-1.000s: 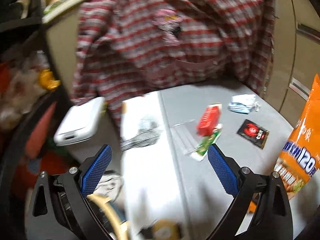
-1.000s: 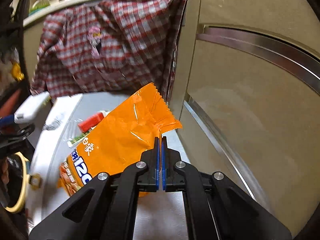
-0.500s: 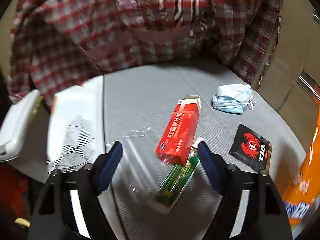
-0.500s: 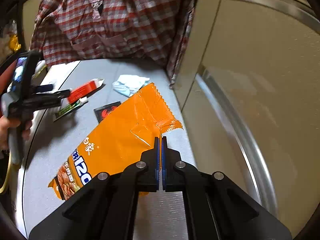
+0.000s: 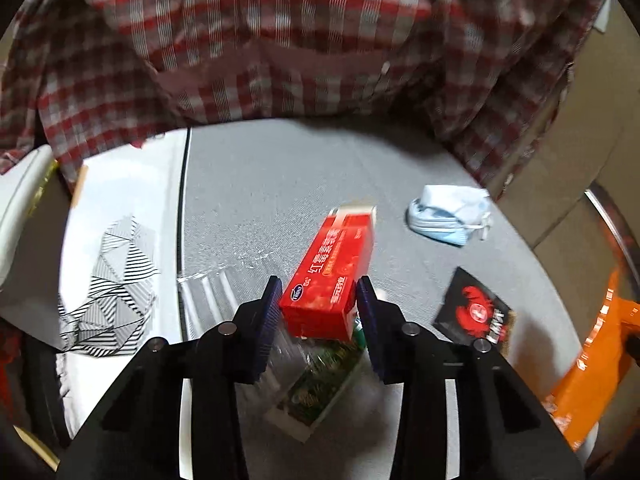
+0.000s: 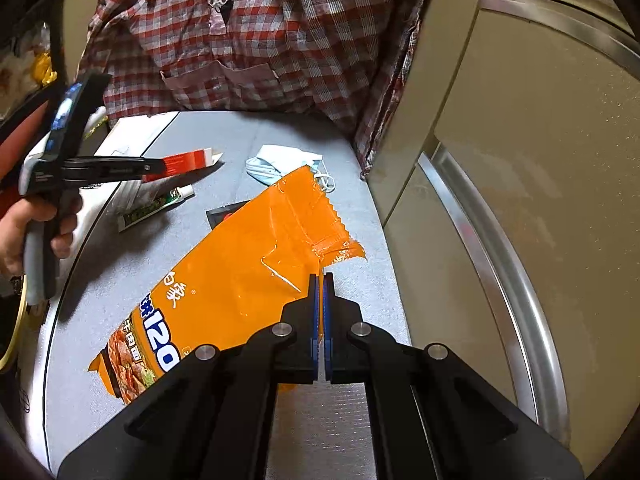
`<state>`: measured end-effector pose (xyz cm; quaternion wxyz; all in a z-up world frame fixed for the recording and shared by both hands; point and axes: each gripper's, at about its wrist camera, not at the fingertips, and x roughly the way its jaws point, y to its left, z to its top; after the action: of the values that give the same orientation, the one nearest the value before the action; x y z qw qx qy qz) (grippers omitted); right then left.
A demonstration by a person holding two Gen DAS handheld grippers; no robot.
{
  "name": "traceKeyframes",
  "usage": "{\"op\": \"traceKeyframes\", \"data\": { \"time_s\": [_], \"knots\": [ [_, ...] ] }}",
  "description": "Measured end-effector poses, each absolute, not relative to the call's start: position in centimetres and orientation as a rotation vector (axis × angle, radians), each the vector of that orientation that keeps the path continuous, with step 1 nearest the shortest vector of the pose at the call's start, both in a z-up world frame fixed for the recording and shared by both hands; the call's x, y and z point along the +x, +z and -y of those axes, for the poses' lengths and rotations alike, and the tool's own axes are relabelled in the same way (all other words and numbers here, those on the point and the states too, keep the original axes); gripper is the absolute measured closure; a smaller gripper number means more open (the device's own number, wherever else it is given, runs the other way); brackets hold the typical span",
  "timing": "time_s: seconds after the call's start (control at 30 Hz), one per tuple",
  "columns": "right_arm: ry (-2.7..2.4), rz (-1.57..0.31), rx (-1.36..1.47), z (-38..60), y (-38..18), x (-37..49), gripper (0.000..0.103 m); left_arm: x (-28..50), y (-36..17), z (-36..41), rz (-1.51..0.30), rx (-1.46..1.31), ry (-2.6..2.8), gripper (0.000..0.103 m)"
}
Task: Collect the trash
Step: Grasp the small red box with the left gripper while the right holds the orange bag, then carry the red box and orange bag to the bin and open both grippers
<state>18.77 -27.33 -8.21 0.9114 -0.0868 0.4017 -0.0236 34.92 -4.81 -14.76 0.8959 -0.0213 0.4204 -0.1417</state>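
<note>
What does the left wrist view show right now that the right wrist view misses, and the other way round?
Only the left wrist view: the left tongs straddling the near end of the red box, pads close on each side, contact unclear; a clear plastic wrapper; the striped geometric print.

Only the right wrist view: the right tongs shut on the orange snack bag; the person's hand; the metal-trimmed cabinet.

Both: red box, green tube, blue face mask, black packet, plaid shirt, grey tabletop.
</note>
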Motion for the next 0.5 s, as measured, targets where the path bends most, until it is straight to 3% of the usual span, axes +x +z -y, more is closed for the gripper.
{"op": "traceKeyframes", "data": {
  "time_s": [0.5],
  "knots": [
    [-0.01,-0.662,-0.158,25.5,-4.6,15.8,0.101,21.9,-4.0,0.7,-0.716,0.023,-0.202,0.067]
  ]
}}
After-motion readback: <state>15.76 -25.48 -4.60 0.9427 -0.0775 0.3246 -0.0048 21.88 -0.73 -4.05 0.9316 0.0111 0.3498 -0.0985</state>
